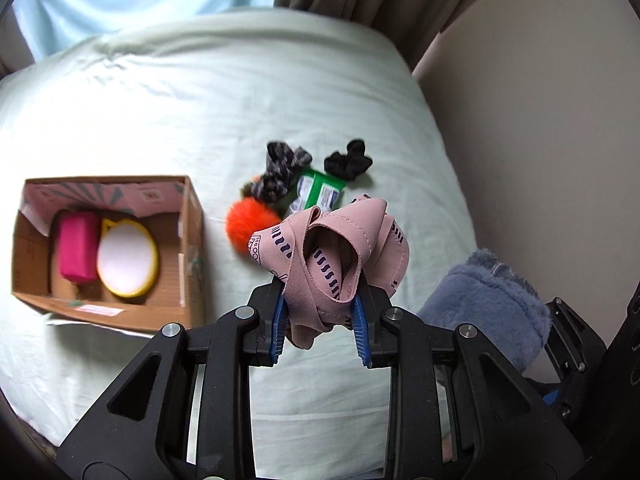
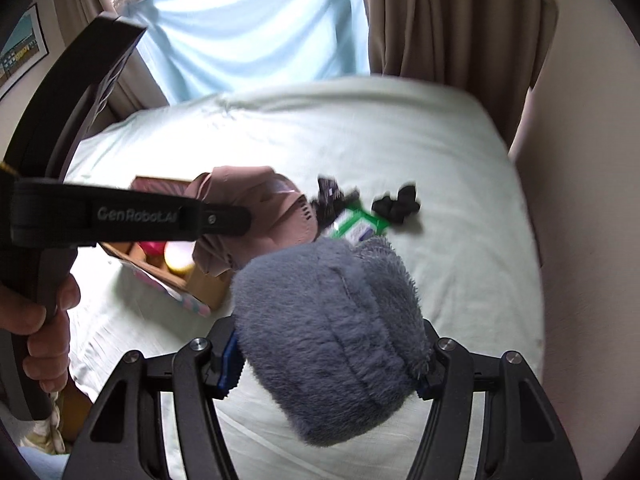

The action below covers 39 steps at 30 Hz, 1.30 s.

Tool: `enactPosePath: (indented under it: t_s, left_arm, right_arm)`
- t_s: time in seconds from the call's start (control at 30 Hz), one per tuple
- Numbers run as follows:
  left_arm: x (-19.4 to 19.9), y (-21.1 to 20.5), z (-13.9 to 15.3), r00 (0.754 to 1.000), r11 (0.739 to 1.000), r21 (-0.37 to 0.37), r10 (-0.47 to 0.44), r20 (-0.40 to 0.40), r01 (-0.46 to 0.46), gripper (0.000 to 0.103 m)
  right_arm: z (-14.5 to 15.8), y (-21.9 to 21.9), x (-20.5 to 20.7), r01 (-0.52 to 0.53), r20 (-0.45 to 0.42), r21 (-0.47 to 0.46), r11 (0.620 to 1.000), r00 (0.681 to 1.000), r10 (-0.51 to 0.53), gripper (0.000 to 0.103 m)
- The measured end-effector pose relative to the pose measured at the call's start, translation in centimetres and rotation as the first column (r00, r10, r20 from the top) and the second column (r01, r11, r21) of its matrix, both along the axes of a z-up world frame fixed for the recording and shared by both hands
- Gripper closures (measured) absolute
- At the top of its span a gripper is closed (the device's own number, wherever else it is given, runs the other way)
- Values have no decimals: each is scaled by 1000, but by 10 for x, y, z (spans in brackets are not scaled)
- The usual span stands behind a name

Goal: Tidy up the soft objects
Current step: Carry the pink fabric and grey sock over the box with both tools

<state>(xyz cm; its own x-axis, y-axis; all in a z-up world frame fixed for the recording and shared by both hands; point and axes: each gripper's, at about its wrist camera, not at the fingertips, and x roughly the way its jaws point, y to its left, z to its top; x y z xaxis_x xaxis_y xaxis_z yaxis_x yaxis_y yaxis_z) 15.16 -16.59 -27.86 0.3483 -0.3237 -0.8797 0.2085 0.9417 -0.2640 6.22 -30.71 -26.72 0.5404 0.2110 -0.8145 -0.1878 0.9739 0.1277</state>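
Holding a bunched pink printed cloth (image 1: pixel 340 264) clear of the bed (image 1: pixel 320 92), the left gripper (image 1: pixel 320 320) is clamped tight on the fabric's lower folds, as seen from the left wrist; loose loops stand above the blue pads (image 1: pixel 359 320). To the left sits the open cardboard box (image 1: pixel 192 240), containing a magenta block (image 1: pixel 78 248) and a yellow-rimmed white oval item (image 1: pixel 128 258). Beyond the cloth lie an orange pom-pom (image 1: pixel 246 220), a patterned scrunchie (image 1: pixel 280 174), a black scrunchie (image 1: pixel 348 162) and a green packet (image 1: pixel 320 192); its print is too small to read, as is the label on the box front. From the right wrist, the right gripper (image 2: pixel 328 364) grips a grey-blue plush item (image 2: pixel 332 340), the jaws part-spread around its bulk and pressing its sides. The left-hand tool crosses this view, its strap reading "GenRobot.AI" (image 2: pixel 138 214), with the person's hand (image 2: pixel 44 320) on the handle. Risk assessment: the cloth is pinched by a few folds only, so a quick swing toward the box could shake it loose or let a trailing loop snag the box wall. The plush is compressible and could slip out if the hold eases. Both tools work close together, so a collision over the box is plausible. The green packet looks rigid and may not belong with the soft goods.
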Motion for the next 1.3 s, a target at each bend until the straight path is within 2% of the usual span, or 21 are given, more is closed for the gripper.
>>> enactPosePath:
  t_s: [0.13, 0.33, 0.5, 0.63, 0.8, 0.97, 1.3]
  left_arm:
    - [-14, 35, 40, 998, 1000, -18, 25, 63, -24, 79]
    - [-32, 109, 90, 986, 996, -42, 80, 144, -75, 79]
    - [-35, 179, 109, 976, 990, -50, 136, 168, -129, 79]
    - [-32, 231, 114, 972, 986, -41, 166, 167, -162, 79]
    - [-17, 287, 102, 974, 984, -9, 179, 142, -180, 79]
    - [5, 326, 68, 978, 980, 49, 187, 97, -192, 79]
    - [50, 363, -11, 975, 967, 136, 220, -12, -217, 79]
  right_arm:
    - [46, 17, -14, 24, 47, -9, 1000, 999, -24, 43]
    - [100, 58, -20, 82, 95, 13, 997, 992, -83, 43]
    - [129, 111, -13, 89, 122, 15, 996, 988, -90, 43]
    - [139, 155, -2, 80, 129, 24, 997, 988, -82, 43]
    - [130, 209, 27, 63, 95, 34, 997, 993, -66, 43]
    - [104, 246, 59, 78, 26, 50, 996, 996, -80, 43]
    - [31, 271, 107, 167, -157, 74, 983, 976, -154, 43]
